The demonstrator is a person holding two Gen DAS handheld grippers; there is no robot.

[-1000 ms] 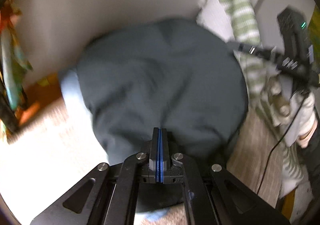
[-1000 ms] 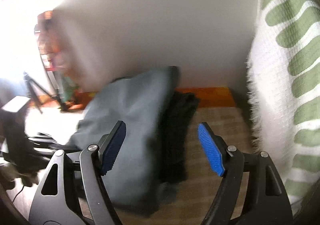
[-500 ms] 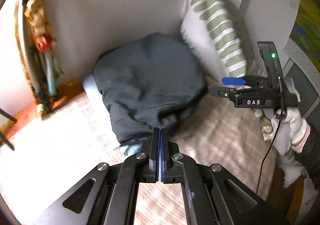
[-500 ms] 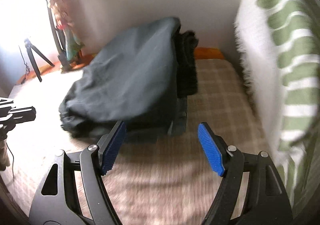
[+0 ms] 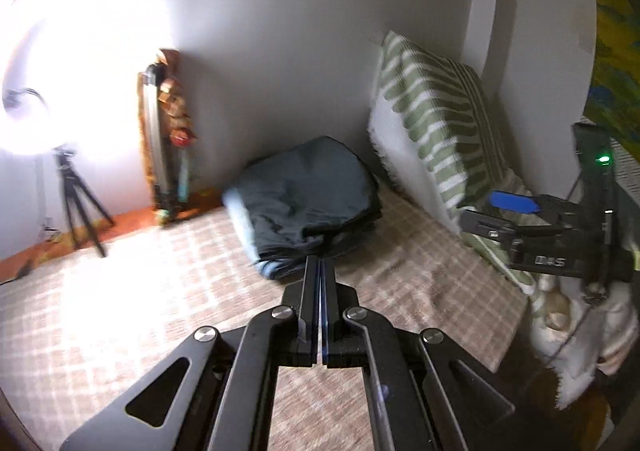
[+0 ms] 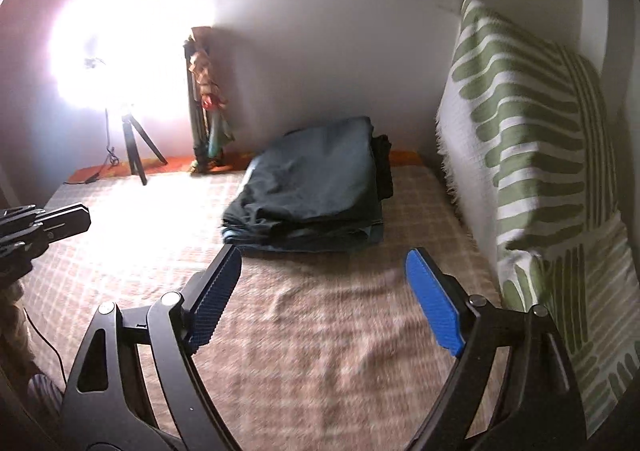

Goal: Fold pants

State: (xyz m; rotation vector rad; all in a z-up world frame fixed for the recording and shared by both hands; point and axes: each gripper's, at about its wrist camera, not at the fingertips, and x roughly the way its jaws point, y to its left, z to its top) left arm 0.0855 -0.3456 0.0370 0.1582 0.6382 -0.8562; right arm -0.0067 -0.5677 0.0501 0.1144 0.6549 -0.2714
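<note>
The dark grey pants (image 5: 308, 195) lie folded on top of a stack of folded clothes at the far end of the checked bed cover, against the wall; they also show in the right wrist view (image 6: 316, 179). My left gripper (image 5: 320, 265) is shut and empty, pulled back from the stack. My right gripper (image 6: 324, 291) is open and empty, well short of the stack; it also shows at the right of the left wrist view (image 5: 508, 211).
A green-and-white striped pillow (image 6: 532, 155) leans on the wall at the right. A bright lamp on a tripod (image 6: 134, 147) and a leaning figure (image 6: 208, 103) stand at the far left. The beige checked cover (image 6: 320, 331) spreads in front.
Both grippers have drawn back from the folded pants, which now sit farther away on the stack. The left gripper stays shut, the right stays open.
</note>
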